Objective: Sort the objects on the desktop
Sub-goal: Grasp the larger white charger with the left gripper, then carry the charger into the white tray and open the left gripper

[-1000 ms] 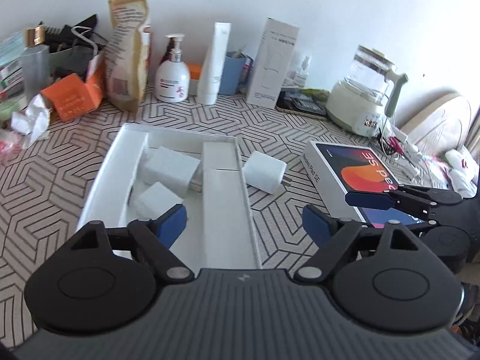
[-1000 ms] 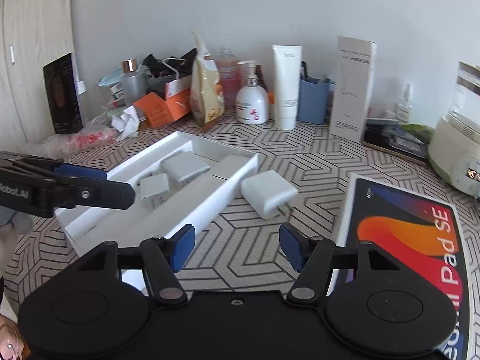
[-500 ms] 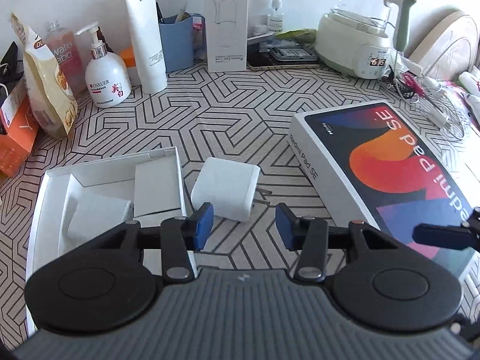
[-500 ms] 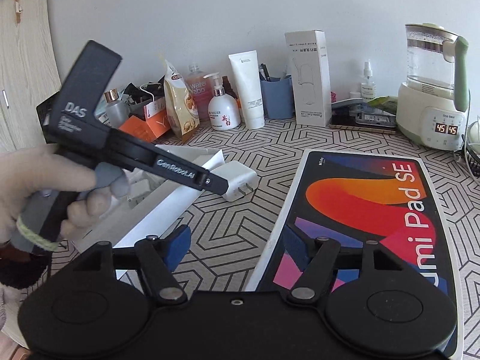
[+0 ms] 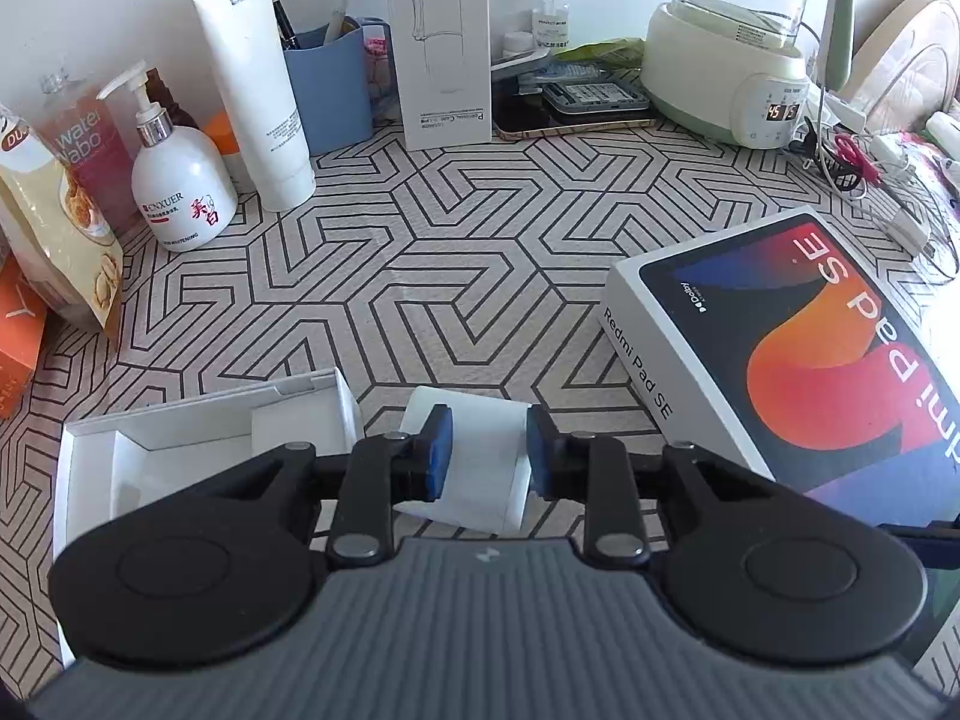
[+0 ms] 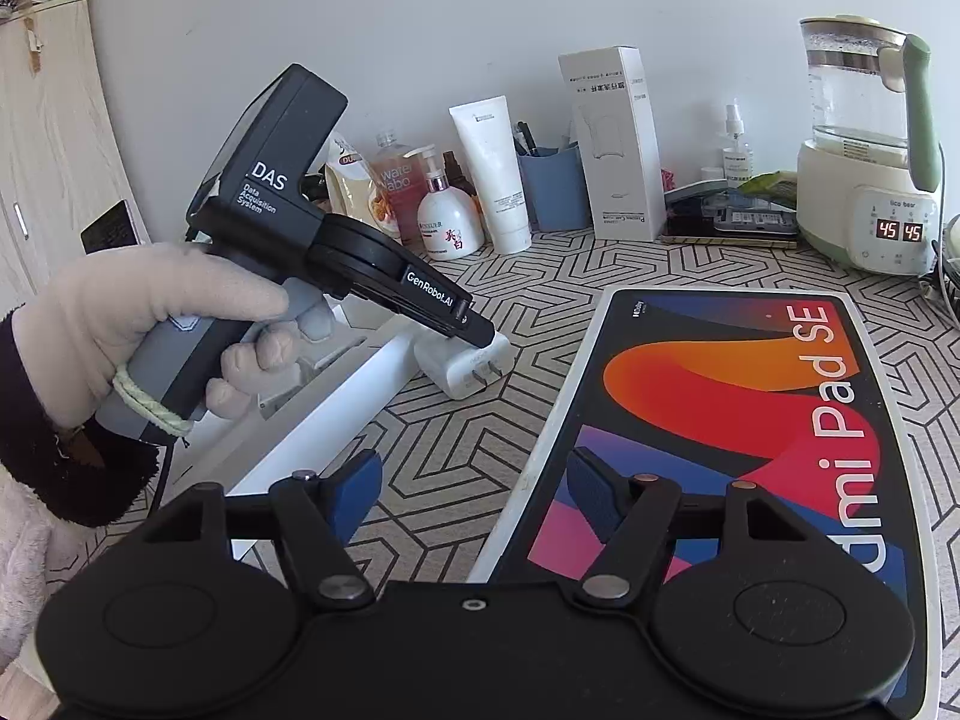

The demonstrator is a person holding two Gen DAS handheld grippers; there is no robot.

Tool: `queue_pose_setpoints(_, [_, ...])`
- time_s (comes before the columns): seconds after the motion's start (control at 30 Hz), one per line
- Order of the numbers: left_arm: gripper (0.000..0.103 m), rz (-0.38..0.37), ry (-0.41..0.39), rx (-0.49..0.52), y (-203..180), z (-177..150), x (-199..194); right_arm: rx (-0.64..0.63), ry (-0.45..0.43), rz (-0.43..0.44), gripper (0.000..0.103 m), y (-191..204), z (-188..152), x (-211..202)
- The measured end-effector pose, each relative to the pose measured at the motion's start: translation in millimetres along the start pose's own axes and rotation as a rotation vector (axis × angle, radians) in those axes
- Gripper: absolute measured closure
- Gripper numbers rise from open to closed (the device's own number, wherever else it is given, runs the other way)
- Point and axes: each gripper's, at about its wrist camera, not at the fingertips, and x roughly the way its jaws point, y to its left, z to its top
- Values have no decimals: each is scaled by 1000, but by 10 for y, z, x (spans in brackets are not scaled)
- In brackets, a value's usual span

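charger block (image 5: 480, 468) sits square between the left gripper (image 5: 487, 461) jaws, blue pads pressing its two flat sides; the jaws have just been closing and are now shut on it. block lies on the worktop (image 5: 420, 252), just beside the open white box (image 5: 198, 438) at its 9 o'clock and near the tablet box (image 5: 798, 372) at its 3 o'clock. coming move, as i judge it, is a lift and a short carry toward 9 o'clock into the white box, so the wall of that box beside the block is what must be cleared. left hand (image 6: 138, 336) is the one on the job; right gripper (image 6: 474, 495) hangs over the near edge of the tablet box with jaws apart and nothing between them, block well off at its 12 o'clock. right wrist view shows what the left cannot: the plug prongs (image 6: 489, 373) at the block's free end, pointing toward the tablet box. left wrist view alone shows pad contact and the inside of the white box.
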Motion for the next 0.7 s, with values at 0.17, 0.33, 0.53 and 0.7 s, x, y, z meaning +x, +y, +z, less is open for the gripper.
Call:
queue_pose_setpoints(0.17, [50,8,23,28,35,40,72,-2,1,19,29,-3,16,34])
queue_pose_setpoints(0.33, [41,-2,55,15,78,40,243,-8,-9,31,29,16,37,37])
queue_pose_setpoints(0.53, [46,21,30,76,-22,2,216,-5,-11,34,28,18,41,59])
queue_pose_setpoints(0.7, [45,11,25,59,-18,-16,203,1,-5,30,28,-2,27,81])
